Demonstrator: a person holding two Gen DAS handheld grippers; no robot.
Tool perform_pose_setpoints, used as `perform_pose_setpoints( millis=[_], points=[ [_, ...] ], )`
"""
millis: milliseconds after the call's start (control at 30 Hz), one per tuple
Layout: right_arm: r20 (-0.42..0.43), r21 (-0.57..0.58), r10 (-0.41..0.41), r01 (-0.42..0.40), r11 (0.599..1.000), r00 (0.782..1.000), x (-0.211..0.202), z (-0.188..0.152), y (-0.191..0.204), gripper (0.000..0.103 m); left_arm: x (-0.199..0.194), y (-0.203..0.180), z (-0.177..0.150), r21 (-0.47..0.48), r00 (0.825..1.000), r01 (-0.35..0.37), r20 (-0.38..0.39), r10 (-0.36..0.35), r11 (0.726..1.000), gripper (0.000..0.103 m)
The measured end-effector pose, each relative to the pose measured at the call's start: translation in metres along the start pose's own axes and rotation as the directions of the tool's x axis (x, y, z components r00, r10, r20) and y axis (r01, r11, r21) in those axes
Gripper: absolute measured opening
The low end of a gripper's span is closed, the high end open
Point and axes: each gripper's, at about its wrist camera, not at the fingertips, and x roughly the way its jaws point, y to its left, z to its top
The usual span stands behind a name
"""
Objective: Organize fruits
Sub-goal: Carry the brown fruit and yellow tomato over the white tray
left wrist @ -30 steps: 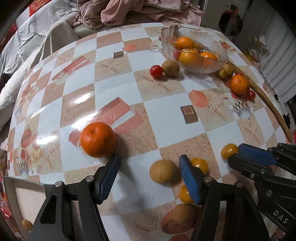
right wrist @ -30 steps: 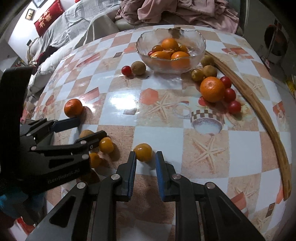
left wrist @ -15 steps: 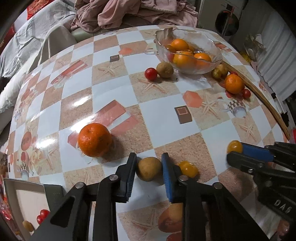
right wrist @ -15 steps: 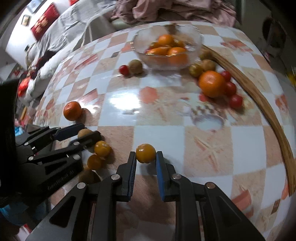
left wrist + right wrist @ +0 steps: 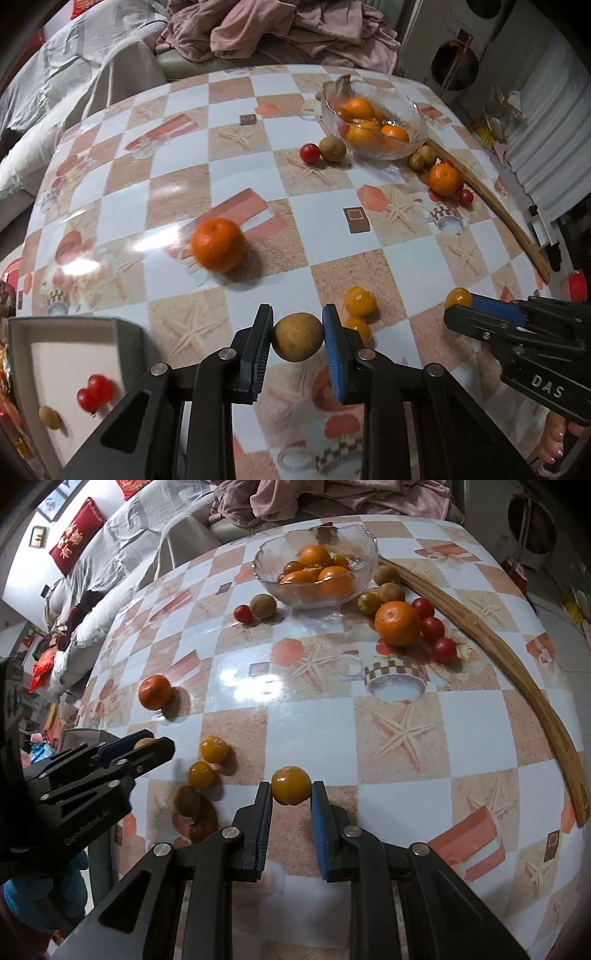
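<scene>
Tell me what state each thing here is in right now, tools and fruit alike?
Left tool: shut on the brown fruit.
Right tool: shut on the small yellow-orange fruit.
Glass bowl: upright, holding oranges.
Loose orange: resting on the table.
Grey box: open, holding red tomatoes and a small brown fruit.

— What do the tools look like?
— The left black plastic two-finger gripper (image 5: 297,339) has blue ribbed pads (image 5: 334,350) and round silver screws.
— And the other?
— The right black gripper (image 5: 290,819) matches; white letters "DAS" mark its side, and bare toes show below it.
</scene>
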Motion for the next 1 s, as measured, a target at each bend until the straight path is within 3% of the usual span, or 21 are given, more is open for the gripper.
perform_pose_setpoints(
  millis=[467,1000],
  points=[
    [-0.012,-0.109,0.047,-0.048,0.993,0.999,-0.006,-0.007,0.069,0.023,-0.061,0.059,-0.052,-0.133,0.998,-0.036,0.038,0.041,0.990,0.029],
    [-0.098,-0.314,0.128,-0.152,0.937,0.987,0.014,-0.028,0.196,0.023,-0.101,0.151,-0.140,-0.333,0.990,-0.135,-0.006,0.141,0.933,0.029]
  ],
)
